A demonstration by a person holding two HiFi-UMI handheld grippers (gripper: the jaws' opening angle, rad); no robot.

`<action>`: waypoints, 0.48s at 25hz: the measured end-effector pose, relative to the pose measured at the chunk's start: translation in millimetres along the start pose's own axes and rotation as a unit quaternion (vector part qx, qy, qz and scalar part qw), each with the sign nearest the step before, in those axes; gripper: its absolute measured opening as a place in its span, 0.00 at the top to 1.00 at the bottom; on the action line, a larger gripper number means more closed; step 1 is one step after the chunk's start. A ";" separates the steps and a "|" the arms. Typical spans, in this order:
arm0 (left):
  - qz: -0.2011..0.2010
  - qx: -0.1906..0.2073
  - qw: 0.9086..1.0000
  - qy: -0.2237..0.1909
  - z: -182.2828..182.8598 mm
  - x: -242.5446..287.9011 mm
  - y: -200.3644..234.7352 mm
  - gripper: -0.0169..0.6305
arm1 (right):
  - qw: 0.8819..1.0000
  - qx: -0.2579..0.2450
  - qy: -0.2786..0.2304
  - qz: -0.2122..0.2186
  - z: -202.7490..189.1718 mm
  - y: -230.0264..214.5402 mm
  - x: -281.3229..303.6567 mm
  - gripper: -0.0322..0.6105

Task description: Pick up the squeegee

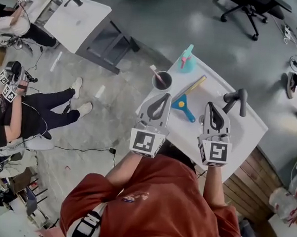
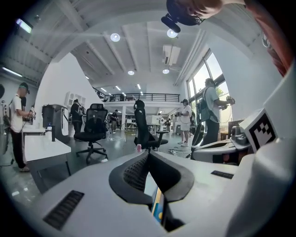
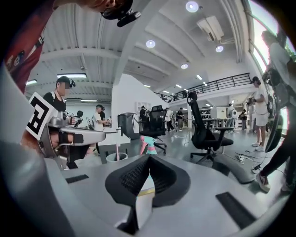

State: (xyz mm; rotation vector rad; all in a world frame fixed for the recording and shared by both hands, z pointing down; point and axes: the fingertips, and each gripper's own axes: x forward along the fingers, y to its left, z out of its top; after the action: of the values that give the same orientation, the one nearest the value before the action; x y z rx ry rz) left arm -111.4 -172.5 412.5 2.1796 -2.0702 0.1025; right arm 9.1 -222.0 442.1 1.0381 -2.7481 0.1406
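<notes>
White table [image 1: 250, 126] in a busy workshop: the squeegee [image 1: 183, 105] lies on it, between the left gripper [image 1: 166, 97] and the right gripper [image 1: 210, 106]. Both have their jaws together and hold nothing. It looks light and stiff, the blade edge likely soft. The blue handle [image 1: 189, 114] seems the place to pinch, once the jaws part.

Left gripper [image 2: 148, 155]: jaws pressed together, nothing held. Through the gap beneath them shows a yellow-and-blue sliver of the squeegee [image 2: 158, 209]. Beyond, a black office chair [image 2: 94, 128] stands on the grey floor, with a person [image 2: 212, 111] by the window.
</notes>
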 end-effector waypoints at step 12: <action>0.022 -0.015 0.998 0.060 -72.6 -5.5 30.6 0.95 | 0.987 0.019 0.135 0.082 -114.0 43.0 42.4 0.79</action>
State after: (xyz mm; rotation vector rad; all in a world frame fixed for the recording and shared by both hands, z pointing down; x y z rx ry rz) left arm -139.1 -158.1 485.0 2.0581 -2.0398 0.2005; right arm -33.0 -199.0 561.9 0.7388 -2.5870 0.3348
